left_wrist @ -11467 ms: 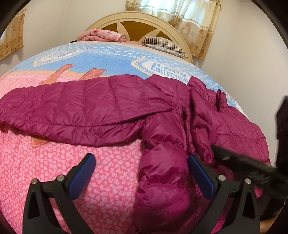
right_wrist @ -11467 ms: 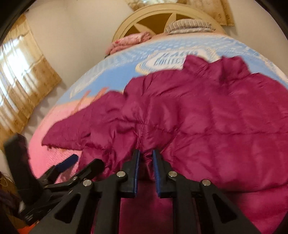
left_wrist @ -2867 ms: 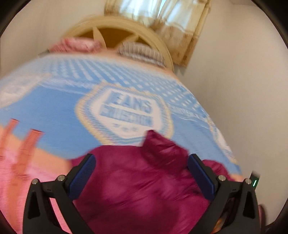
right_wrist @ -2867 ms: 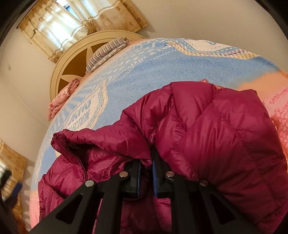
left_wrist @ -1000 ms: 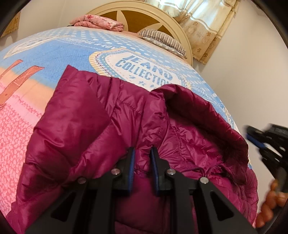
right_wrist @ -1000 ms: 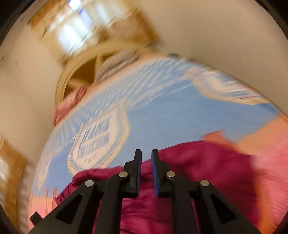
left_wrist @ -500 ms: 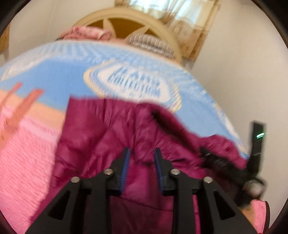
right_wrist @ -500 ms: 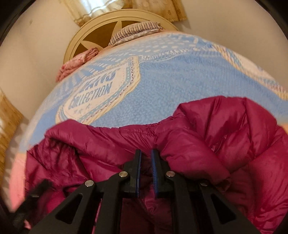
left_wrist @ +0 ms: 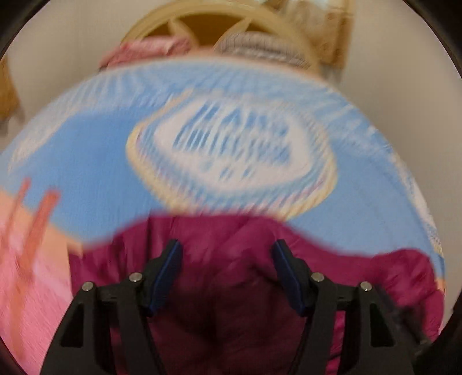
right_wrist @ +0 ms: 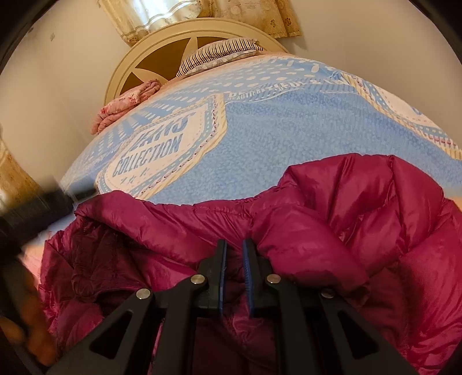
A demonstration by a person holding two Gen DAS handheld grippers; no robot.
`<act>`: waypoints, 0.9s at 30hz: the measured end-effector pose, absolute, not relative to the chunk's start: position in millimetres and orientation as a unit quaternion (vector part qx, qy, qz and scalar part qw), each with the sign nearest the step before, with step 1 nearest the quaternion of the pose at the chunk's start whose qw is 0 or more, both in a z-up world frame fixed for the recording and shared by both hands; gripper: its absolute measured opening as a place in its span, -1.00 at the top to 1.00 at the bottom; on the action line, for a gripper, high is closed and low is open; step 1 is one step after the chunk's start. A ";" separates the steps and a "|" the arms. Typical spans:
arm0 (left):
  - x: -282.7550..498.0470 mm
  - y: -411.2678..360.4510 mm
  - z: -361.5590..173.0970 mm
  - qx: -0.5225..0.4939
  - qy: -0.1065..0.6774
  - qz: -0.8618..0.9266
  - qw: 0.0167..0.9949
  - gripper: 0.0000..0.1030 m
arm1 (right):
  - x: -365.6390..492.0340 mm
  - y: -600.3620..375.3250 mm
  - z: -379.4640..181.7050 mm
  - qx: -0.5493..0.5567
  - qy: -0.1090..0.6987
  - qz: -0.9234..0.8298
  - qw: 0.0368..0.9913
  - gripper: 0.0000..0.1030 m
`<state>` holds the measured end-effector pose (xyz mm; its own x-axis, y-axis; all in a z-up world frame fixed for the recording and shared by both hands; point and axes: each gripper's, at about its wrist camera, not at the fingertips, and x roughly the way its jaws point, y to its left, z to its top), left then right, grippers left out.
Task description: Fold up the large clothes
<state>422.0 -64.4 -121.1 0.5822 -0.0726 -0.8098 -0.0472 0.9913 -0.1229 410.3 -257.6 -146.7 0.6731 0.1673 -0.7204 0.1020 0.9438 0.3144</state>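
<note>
A magenta puffer jacket lies bunched on the bed, its hem edge running across the right wrist view. My right gripper is shut on a fold of that jacket near the hem. In the blurred left wrist view my left gripper hovers over the jacket with its jaws opening; its blue pads stand apart and press on nothing. The left gripper also appears as a dark blur at the left edge of the right wrist view.
The bed wears a blue, white and pink printed blanket. At its head are a cream headboard, a striped pillow and a folded pink cloth. Walls close in on both sides; curtains hang behind.
My left gripper let go of the jacket fold, its jaws spreading wide, and pulled back. The right gripper came down with its fold and has since stayed put, still shut.
</note>
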 end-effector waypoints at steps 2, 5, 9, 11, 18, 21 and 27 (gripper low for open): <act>406.4 -59.1 -135.7 -0.080 0.454 -0.011 0.887 -0.37 | 410.3 -258.0 -146.7 0.170 0.403 0.021 0.899 0.79; 389.0 -66.2 -140.5 -0.057 0.424 -0.008 0.904 -0.39 | 410.5 -259.2 -146.6 0.176 0.402 0.023 0.898 0.79; 397.0 -67.8 -143.1 -0.051 0.428 -0.008 0.903 -0.46 | 407.8 -273.4 -139.9 0.229 0.399 0.045 0.887 0.78; 398.3 -65.9 -143.0 -0.054 0.425 -0.010 0.903 -0.46 | 394.0 -290.2 -122.7 0.266 0.365 0.052 0.891 0.78; 400.1 -66.6 -142.0 -0.054 0.425 -0.011 0.904 -0.46 | 395.3 -297.1 -121.8 0.142 0.423 -0.030 0.894 0.78; 399.8 -66.8 -142.0 -0.056 0.424 -0.012 0.904 -0.46 | 401.3 -302.0 -137.1 0.138 0.417 -0.036 0.898 0.79; 400.7 -68.1 -142.5 -0.051 0.424 -0.010 0.904 -0.48 | 410.2 -295.4 -141.5 0.109 0.406 -0.053 0.906 0.80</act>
